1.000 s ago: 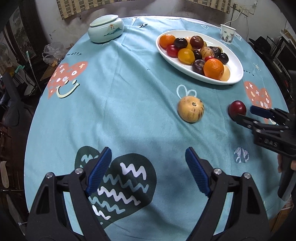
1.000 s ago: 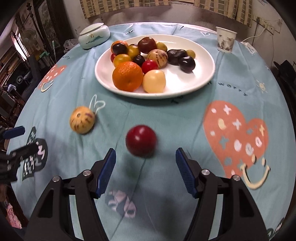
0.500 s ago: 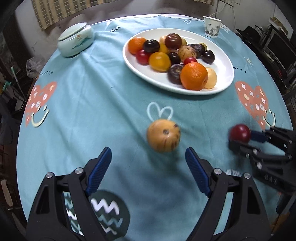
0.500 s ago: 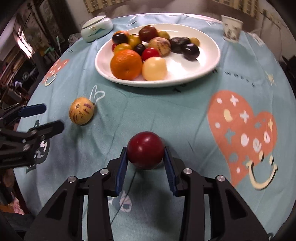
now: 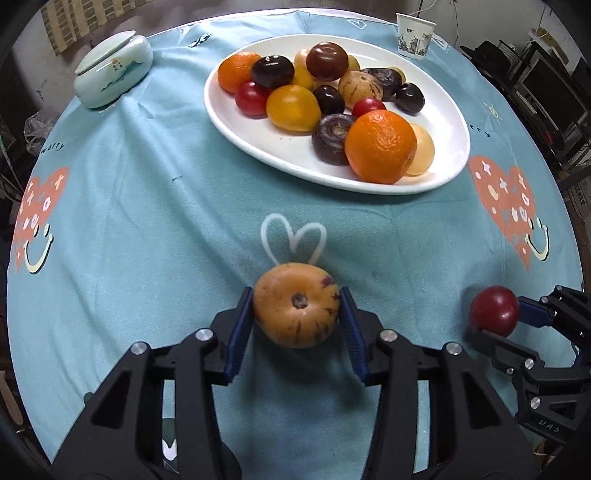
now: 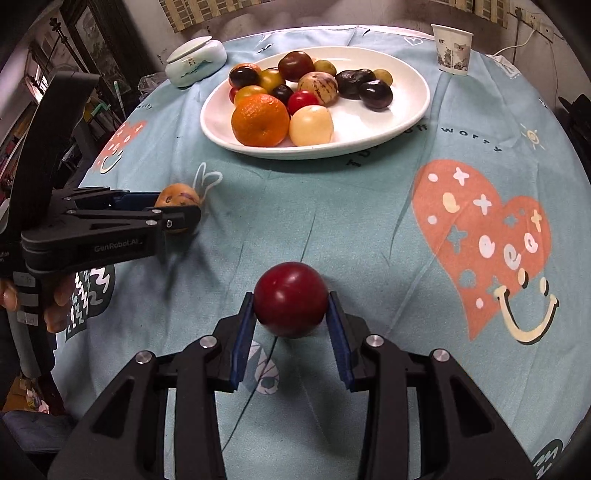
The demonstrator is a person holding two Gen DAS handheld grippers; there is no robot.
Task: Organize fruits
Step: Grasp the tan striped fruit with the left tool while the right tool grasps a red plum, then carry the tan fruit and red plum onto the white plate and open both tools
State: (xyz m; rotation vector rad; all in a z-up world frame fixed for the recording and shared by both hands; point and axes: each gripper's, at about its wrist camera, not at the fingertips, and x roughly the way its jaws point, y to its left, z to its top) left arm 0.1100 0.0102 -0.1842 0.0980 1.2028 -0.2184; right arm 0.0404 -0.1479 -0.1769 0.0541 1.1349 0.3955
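Left tongs (image 5: 296, 306) just closed on speckled melon (image 5: 296, 305), stem end seemingly camera-ward; right tongs (image 6: 290, 308) clamp red fruit (image 6: 290, 298).

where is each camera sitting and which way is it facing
Left wrist: sits on the left claw, looking steeply down along its fingers at the tan fruit it clamps; the right claw shows at right.
Right wrist: sits on the right claw, aimed down at the red fruit it grips; the left claw and a hand show at left.
Shared: the white plate, paper cup, lidded jar and blue tablecloth.
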